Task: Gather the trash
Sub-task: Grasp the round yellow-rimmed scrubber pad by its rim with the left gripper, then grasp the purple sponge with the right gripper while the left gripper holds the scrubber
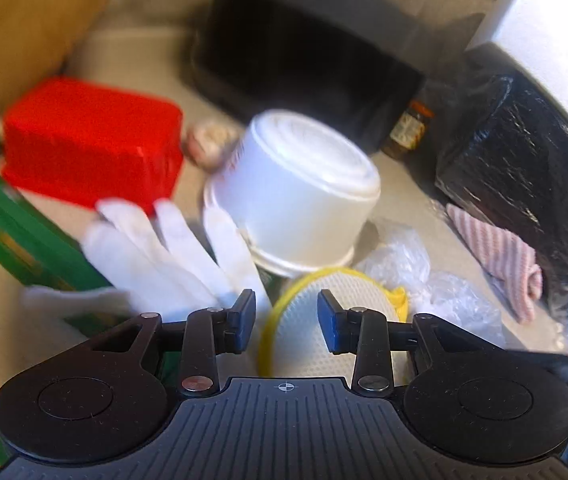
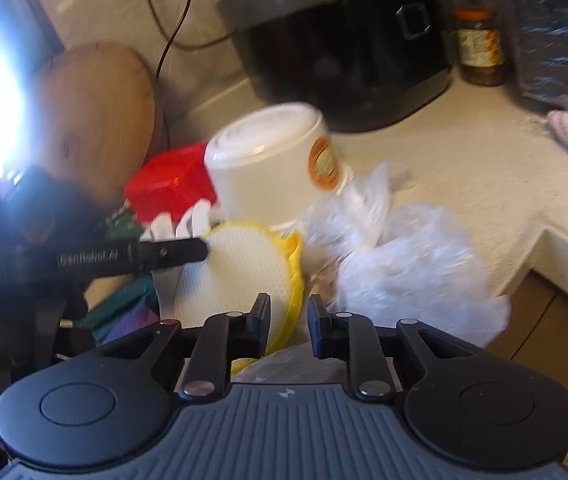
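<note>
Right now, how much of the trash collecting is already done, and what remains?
Nothing looks collected yet. The left gripper and right gripper are both open and empty, near the yellow-rimmed lid. Still on the counter are the upturned white cup, the crumpled plastic bag and the white glove. No trash bin is visible in either view.

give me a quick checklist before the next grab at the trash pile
1. Left gripper open: ok, a gap shows between its fingers.
2. Right gripper open: ok, nothing between its fingers.
3. Yellow-rimmed pad in front of left gripper: ok.
4. Plastic bag reachable on counter: ok, near right gripper.
5. White cup stable: not ok, tipped over on the pile.
6. Grippers apart from each other: cannot tell, both close at the pad.
</note>
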